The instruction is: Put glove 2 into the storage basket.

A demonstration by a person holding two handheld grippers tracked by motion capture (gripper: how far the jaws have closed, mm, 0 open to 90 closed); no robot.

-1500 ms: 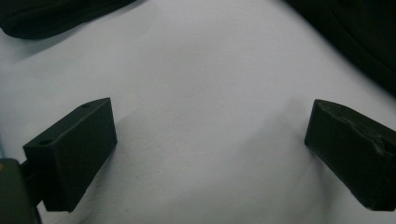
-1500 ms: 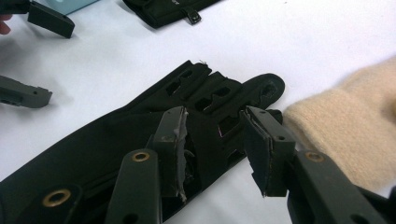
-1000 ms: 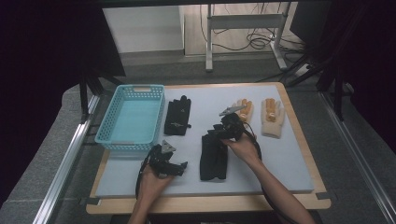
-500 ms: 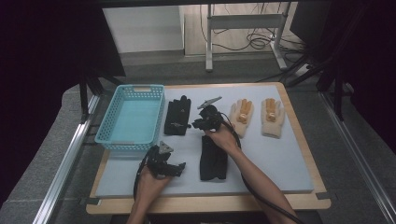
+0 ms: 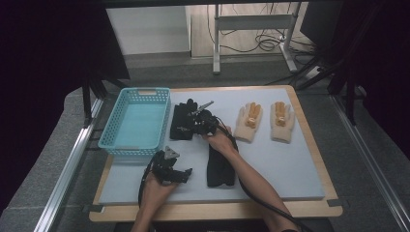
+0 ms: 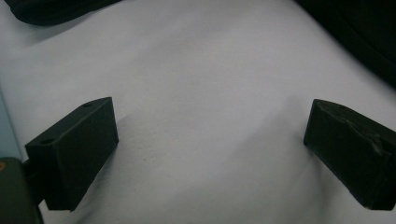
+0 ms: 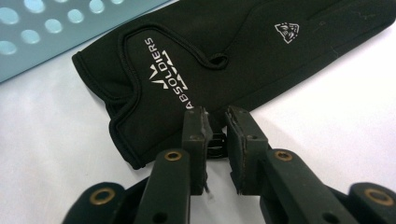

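A black glove (image 5: 181, 122) with white lettering lies flat beside the blue basket (image 5: 138, 123). My right gripper (image 5: 193, 125) hovers over its cuff. In the right gripper view the glove (image 7: 196, 51) lies just beyond my right gripper (image 7: 215, 112), whose jaws have just been closing. They stand a narrow gap apart with nothing pinched between them. A second black glove (image 5: 220, 166) lies near the mat's front. My left gripper (image 5: 181, 175) rests low to its left. In the left gripper view my left gripper (image 6: 210, 140) is wide open over bare mat.
Two cream gloves with orange palms (image 5: 249, 121) (image 5: 282, 120) lie side by side at the back right of the pale mat (image 5: 290, 169). The basket holds nothing. A wooden board edge (image 5: 217, 210) frames the mat, with metal rails beyond.
My right hand has moved left, from beside the cream gloves to over the black glove by the basket, and its jaws have narrowed. The left hand has stayed put.
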